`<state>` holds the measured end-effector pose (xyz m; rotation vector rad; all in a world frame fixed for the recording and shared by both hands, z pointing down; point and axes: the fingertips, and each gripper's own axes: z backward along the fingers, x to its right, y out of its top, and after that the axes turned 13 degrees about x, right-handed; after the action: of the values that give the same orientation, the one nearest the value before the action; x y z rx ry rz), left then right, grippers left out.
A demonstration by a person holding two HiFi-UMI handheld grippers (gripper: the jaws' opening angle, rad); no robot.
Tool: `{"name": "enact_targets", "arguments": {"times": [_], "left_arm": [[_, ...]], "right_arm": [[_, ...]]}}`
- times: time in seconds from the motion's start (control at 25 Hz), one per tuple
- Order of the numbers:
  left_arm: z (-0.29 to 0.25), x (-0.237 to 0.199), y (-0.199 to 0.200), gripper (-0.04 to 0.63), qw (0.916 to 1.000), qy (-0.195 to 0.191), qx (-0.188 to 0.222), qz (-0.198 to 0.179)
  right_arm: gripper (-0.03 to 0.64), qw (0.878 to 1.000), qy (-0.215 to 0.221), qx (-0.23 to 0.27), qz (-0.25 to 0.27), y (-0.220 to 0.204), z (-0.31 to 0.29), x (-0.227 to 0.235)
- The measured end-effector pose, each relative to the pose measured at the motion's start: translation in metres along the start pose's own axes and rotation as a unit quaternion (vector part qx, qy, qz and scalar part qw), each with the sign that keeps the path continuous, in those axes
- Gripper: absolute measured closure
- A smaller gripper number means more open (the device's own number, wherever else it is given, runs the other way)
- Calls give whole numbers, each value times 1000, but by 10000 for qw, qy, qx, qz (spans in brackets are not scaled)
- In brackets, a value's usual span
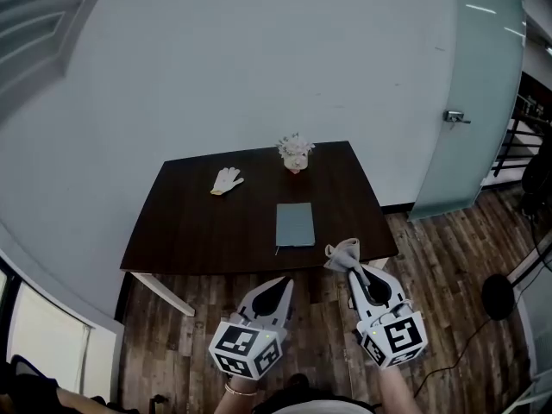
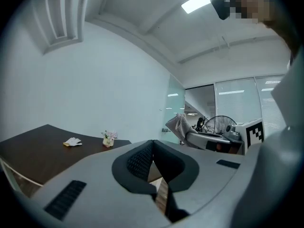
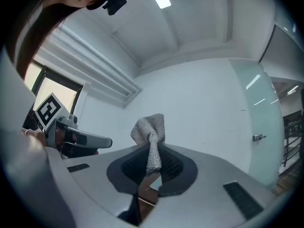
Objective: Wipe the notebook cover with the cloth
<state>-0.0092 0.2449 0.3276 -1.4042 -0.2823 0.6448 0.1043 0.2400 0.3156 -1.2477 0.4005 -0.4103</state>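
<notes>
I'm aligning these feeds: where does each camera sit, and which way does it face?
Head view: on the person's head, steeply down at table and notebook; left tool, right tool show.
Left gripper view: on the shut left tool, facing past the table toward the glass door.
Right gripper view: on the right tool pinching the cloth, aimed up at wall, ceiling.
Shared: cloth in all three.

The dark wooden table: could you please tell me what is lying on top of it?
On the dark wooden table lie a white glove, a small pot of pale flowers and a grey-green notebook. Anything under the notebook is covered.
</notes>
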Motion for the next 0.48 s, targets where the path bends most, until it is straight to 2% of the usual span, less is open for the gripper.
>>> {"name": "enact_targets", "arguments": {"times": [0.48], "left_arm": [[-42, -73, -9, 577, 9996, -179, -168, 110]], "right_arm": [[580, 9999, -19, -65, -104, -32, -87, 4]]}}
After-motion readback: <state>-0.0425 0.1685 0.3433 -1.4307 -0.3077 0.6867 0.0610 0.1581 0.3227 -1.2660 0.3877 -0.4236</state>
